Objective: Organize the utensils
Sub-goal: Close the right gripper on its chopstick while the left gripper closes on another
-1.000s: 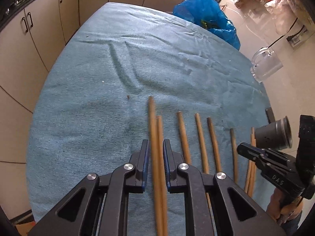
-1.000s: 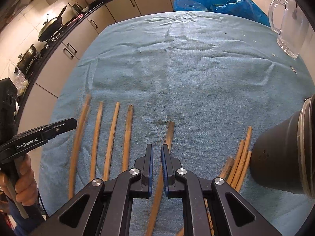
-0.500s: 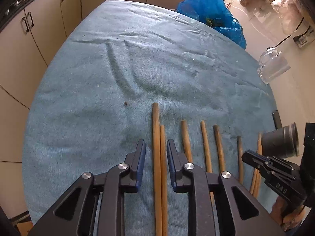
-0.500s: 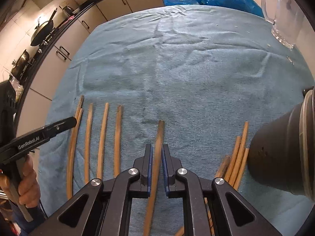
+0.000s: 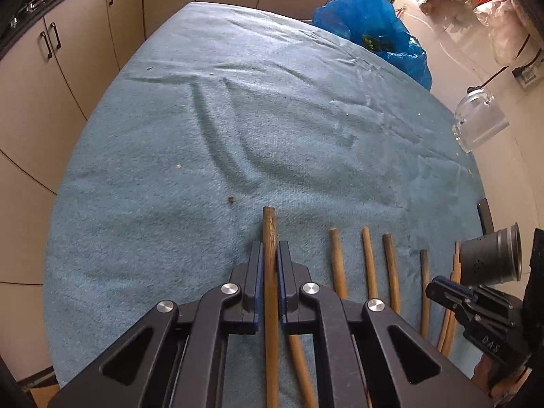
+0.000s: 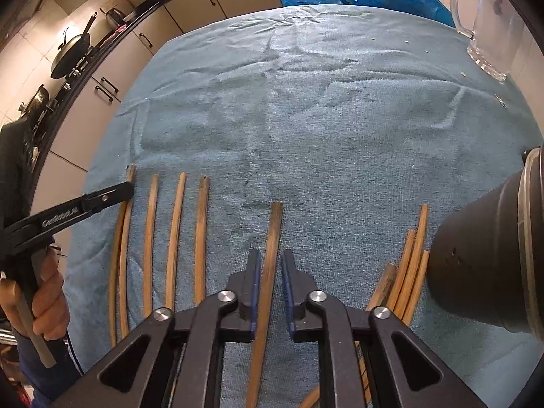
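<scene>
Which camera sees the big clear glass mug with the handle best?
The right wrist view. There the clear glass mug stands near the far right edge of the blue cloth, large enough to show its handle and thick base. In the left wrist view the mug is smaller, stretched by the lens, and its handle is hard to make out.

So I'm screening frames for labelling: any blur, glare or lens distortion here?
Left wrist view: sharp, strong fisheye bowing the blue cloth, mild window brightness top right. Right wrist view: also sharp, same bowing, the chopsticks curve outward, the dark holder looms large and soft at the edge.
</scene>
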`<state>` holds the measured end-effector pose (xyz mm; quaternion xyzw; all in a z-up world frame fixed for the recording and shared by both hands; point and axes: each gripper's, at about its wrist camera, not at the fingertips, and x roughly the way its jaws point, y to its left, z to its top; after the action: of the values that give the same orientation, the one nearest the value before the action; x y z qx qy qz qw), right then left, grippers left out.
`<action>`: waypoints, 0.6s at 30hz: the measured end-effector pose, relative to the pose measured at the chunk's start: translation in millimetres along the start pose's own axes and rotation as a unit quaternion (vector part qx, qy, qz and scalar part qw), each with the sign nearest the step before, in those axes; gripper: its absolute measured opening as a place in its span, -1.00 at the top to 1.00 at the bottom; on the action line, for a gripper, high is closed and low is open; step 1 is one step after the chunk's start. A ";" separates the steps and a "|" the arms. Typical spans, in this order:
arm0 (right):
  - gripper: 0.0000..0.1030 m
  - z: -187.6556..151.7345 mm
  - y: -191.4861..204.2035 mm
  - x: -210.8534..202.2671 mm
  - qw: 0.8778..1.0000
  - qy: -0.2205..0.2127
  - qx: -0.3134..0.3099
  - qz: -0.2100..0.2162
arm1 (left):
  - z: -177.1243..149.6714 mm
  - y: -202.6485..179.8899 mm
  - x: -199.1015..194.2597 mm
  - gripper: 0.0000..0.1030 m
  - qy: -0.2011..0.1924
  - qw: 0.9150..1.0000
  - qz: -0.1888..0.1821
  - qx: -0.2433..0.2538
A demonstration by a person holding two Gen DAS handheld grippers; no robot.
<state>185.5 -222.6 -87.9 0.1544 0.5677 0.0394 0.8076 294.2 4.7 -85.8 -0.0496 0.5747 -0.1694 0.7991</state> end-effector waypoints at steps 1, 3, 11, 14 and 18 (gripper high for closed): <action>0.66 -0.1 0.1 0.6 1.000 0.000 0.001 0.000 | -0.8 2.0 -1.1 0.86 0.001 1.000 -0.004 -0.002; 0.63 0.1 0.1 1.6 1.000 0.001 0.003 0.000 | -0.7 7.2 -3.0 0.86 0.002 1.000 -0.013 -0.009; 0.58 0.2 1.0 2.8 1.000 0.004 0.007 -0.004 | 7.3 23.3 -1.3 0.86 0.001 0.999 -0.023 -0.038; 0.58 0.7 1.5 2.6 1.000 0.005 0.006 -0.006 | 3.3 23.5 -4.4 0.85 0.003 0.999 -0.024 -0.036; 0.58 0.9 3.2 5.8 1.000 0.011 0.001 -0.011 | -7.5 25.3 -11.0 0.64 0.002 0.999 -0.023 -0.029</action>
<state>188.7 -218.3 -92.0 0.1484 0.5783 0.0314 0.8016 289.4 32.9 -85.4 -0.0858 0.5797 -0.1714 0.7920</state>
